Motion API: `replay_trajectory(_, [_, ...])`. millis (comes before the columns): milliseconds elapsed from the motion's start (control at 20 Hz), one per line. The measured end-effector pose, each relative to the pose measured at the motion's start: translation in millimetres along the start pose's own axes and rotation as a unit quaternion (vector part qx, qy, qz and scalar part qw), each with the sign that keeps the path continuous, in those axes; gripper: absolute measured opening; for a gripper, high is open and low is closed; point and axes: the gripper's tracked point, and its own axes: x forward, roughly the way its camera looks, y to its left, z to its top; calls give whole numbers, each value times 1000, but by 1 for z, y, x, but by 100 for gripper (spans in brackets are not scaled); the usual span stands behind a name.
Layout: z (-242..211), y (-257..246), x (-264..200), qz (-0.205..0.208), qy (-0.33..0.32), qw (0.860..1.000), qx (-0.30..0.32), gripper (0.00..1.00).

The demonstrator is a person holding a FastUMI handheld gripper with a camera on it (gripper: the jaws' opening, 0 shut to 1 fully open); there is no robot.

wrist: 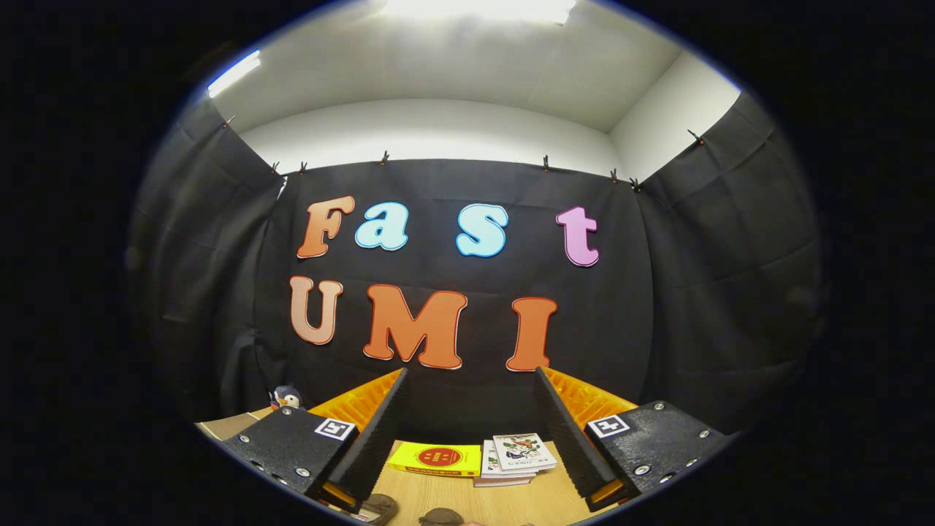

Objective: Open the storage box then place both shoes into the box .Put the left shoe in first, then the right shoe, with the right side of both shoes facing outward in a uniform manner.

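Observation:
My gripper (469, 380) is held high above a wooden table (467, 493) and looks toward the booth's back wall. Its two fingers (380, 431) stand wide apart with nothing between them, so it is open. Low down between the fingers, at the near rim of the picture, two small brown shapes peek in: one (381, 506) by the left finger and one (441, 516) in the middle. They may be shoe parts, but too little shows to tell.
A yellow book (436, 459) lies on the table beyond the fingers. Right of it sits a small stack of booklets (517, 456). A little penguin toy (285, 398) stands at the table's far left corner. Black cloth walls close the booth.

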Motion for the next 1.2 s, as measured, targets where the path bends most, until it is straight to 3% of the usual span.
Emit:
replay_trajectory(500, [-19, 45, 1, 43, 13, 999, 10, 100])
replay_trajectory(950, [-76, 153, 20, 144, 84, 986, 11, 100])
replay_trajectory(1200, [-117, 219, 18, 201, 136, 969, 40, 100])
